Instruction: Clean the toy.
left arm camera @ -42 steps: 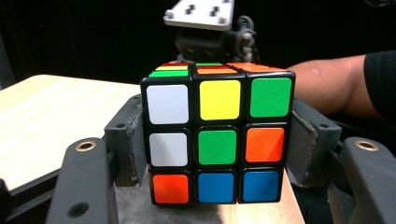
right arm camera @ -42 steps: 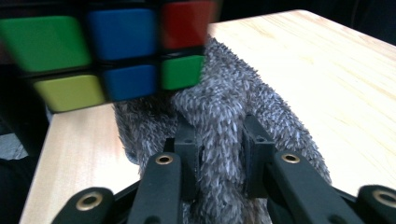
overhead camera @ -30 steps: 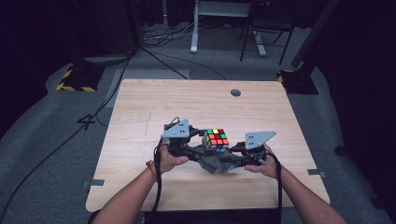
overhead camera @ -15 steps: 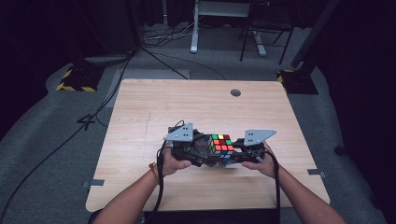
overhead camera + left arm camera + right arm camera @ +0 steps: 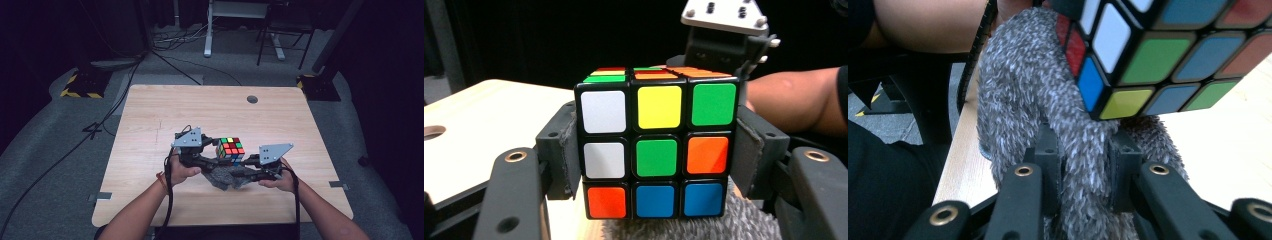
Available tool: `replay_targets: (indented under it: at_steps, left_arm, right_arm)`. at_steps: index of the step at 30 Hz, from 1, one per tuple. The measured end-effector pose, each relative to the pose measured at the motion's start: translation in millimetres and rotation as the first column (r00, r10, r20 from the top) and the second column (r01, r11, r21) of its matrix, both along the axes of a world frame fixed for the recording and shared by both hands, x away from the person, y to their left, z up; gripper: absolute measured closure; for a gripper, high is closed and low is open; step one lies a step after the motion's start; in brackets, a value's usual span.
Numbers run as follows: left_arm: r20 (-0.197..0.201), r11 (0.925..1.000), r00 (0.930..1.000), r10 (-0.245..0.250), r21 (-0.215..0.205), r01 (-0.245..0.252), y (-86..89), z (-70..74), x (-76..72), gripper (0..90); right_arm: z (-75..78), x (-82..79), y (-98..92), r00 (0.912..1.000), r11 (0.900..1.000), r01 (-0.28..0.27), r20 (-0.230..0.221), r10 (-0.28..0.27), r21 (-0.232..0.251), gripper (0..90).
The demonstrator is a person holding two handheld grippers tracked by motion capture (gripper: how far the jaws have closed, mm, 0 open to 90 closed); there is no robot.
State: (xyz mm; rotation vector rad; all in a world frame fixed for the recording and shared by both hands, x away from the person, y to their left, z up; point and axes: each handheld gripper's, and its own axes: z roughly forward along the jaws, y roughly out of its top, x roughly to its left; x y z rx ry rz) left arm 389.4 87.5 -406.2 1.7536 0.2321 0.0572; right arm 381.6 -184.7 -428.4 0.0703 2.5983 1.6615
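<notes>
A scrambled Rubik's cube (image 5: 230, 149) hangs a little above the wooden table (image 5: 200, 110), near its front. My left gripper (image 5: 223, 155) is shut on it, and its padded jaws press the cube (image 5: 656, 150) on both sides. A grey fuzzy cloth (image 5: 227, 177) bunches below and in front of the cube. My right gripper (image 5: 246, 169) is shut on this cloth (image 5: 1033, 90), which bulges between the jaws and lies against the cube's (image 5: 1158, 45) lower corner. The cloth's edge (image 5: 704, 225) also shows under the cube.
The person's forearms (image 5: 145, 210) come in over the table's front edge. A round cable hole (image 5: 252, 99) sits at the back right of the tabletop. Cables and a desk frame (image 5: 240, 30) stand on the floor behind.
The cube has stayed in the left gripper and the cloth in the right. Both hands shifted only slightly; more of the cloth now shows below the cube than half a second ago.
</notes>
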Motion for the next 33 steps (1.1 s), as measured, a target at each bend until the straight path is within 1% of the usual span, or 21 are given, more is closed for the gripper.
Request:
replay_targets:
  at_steps: [2, 4, 5, 8, 10, 11, 13, 18, 23, 25, 26, 29, 32, 33]
  left_arm:
    - [0.004, 0.9999, 0.9999, -0.013, -0.002, 0.013, -1.8, 0.4, -1.4, 34.0]
    - [0.007, 0.9997, 0.9997, -0.024, 0.006, 0.024, -4.5, 1.0, -3.6, 34.0]
    - [0.007, 0.9993, 0.9993, -0.038, 0.003, 0.038, -5.9, 1.0, -4.4, 34.0]
    - [0.012, 0.9989, 0.9989, -0.045, 0.012, 0.045, -7.8, 1.6, -6.3, 34.0]
    - [0.011, 0.9985, 0.9985, -0.053, 0.012, 0.053, -8.2, 1.5, -6.5, 34.0]
    - [0.012, 0.9984, 0.9984, -0.054, 0.017, 0.054, -8.1, 1.6, -6.4, 34.0]
    - [0.011, 0.9983, 0.9983, -0.057, 0.013, 0.057, -8.4, 1.0, -6.4, 34.0]
    - [0.016, 0.9978, 0.9981, -0.059, 0.030, 0.058, -8.9, 0.9, -6.8, 34.0]
    - [0.021, 0.9971, 0.9976, -0.066, 0.038, 0.065, -9.9, 1.0, -7.6, 34.0]
    - [0.028, 0.9969, 0.9977, -0.061, 0.053, 0.059, -10.3, 0.8, -8.0, 34.0]
    - [0.029, 0.9966, 0.9976, -0.063, 0.054, 0.062, -10.3, 0.7, -7.9, 34.0]
    - [0.032, 0.9965, 0.9977, -0.060, 0.059, 0.058, -9.7, 0.5, -7.6, 34.0]
    - [0.031, 0.9964, 0.9979, -0.057, 0.064, 0.055, -9.3, 0.1, -7.5, 34.0]
    - [0.033, 0.9962, 0.9979, -0.056, 0.069, 0.054, -9.4, -0.1, -7.5, 34.0]
  right_arm:
    - [-0.4, 2.6, -1.2, 0.9998, 1.000, 0.019, 0.001, -0.019, 0.002, 73.2]
    - [-1.5, 6.2, -3.4, 0.9984, 0.998, 0.056, -0.002, -0.056, 0.001, 73.2]
    - [-2.2, 8.1, -4.5, 0.9973, 0.997, 0.073, -0.003, -0.073, -0.001, 73.3]
    - [-3.4, 12.5, -8.5, 0.9941, 0.994, 0.108, -0.007, -0.108, 0.001, 73.2]
    - [-3.9, 15.0, -11.4, 0.9931, 0.993, 0.117, -0.013, -0.117, 0.005, 73.2]
    - [-4.0, 15.5, -12.1, 0.9920, 0.992, 0.126, -0.011, -0.126, 0.002, 73.2]
    - [-4.2, 16.7, -13.3, 0.9904, 0.990, 0.138, -0.011, -0.138, -0.003, 73.2]
    - [-5.1, 20.3, -16.7, 0.9857, 0.986, 0.167, -0.015, -0.168, -0.018, 73.3]
    - [-4.9, 22.4, -19.9, 0.9829, 0.983, 0.182, -0.023, -0.183, -0.020, 73.2]
    - [-4.5, 24.1, -21.3, 0.9780, 0.978, 0.207, -0.021, -0.208, -0.035, 73.3]
    - [-4.5, 24.9, -22.2, 0.9781, 0.978, 0.206, -0.027, -0.207, -0.033, 73.3]
    - [-4.4, 25.9, -25.5, 0.9775, 0.978, 0.208, -0.027, -0.209, -0.030, 73.3]
    - [-3.2, 25.9, -27.8, 0.9759, 0.976, 0.217, -0.017, -0.218, -0.035, 73.2]
    - [-2.6, 26.5, -29.7, 0.9735, 0.973, 0.228, -0.008, -0.229, -0.039, 73.2]
